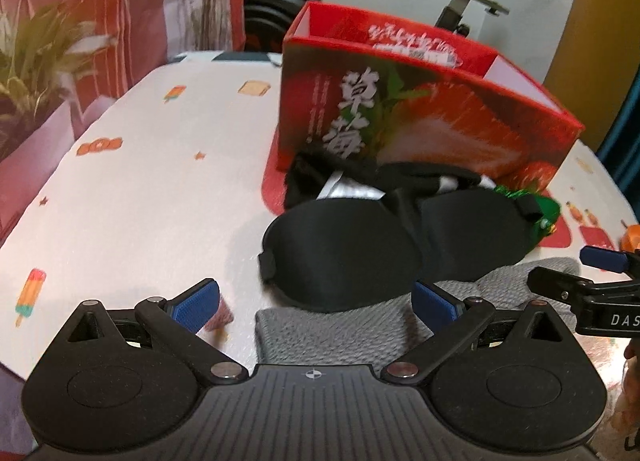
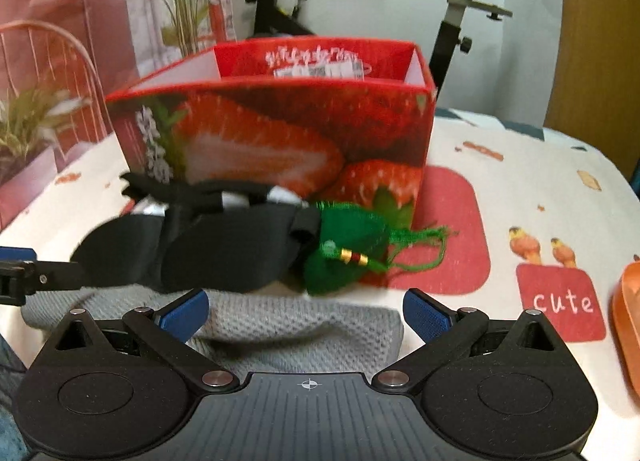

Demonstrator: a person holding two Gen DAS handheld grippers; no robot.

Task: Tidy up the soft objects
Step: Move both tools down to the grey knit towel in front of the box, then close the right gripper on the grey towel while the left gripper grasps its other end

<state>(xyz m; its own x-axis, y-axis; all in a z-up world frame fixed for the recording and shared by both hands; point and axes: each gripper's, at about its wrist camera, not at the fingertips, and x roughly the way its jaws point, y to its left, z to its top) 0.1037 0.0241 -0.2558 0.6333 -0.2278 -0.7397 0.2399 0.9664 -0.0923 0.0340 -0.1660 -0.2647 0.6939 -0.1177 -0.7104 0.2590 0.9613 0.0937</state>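
A black padded eye mask [image 1: 360,257] [image 2: 216,253] lies on the table in front of an open red strawberry box [image 1: 420,109] [image 2: 280,129]. A grey knitted cloth [image 1: 352,329] [image 2: 296,325] lies under the mask's near edge. A green tasselled pouch [image 2: 348,245] [image 1: 540,209] sits at the mask's right end. A black and white soft item [image 1: 344,181] [image 2: 208,193] rests against the box. My left gripper [image 1: 316,303] is open, just short of the mask, over the grey cloth. My right gripper [image 2: 306,311] is open over the grey cloth.
The table wears a white cloth [image 1: 152,189] with small prints and red patches [image 2: 560,301]. An orange object [image 2: 628,325] sits at the right edge. An exercise bike [image 2: 460,13] and potted plants [image 1: 36,57] stand behind the table.
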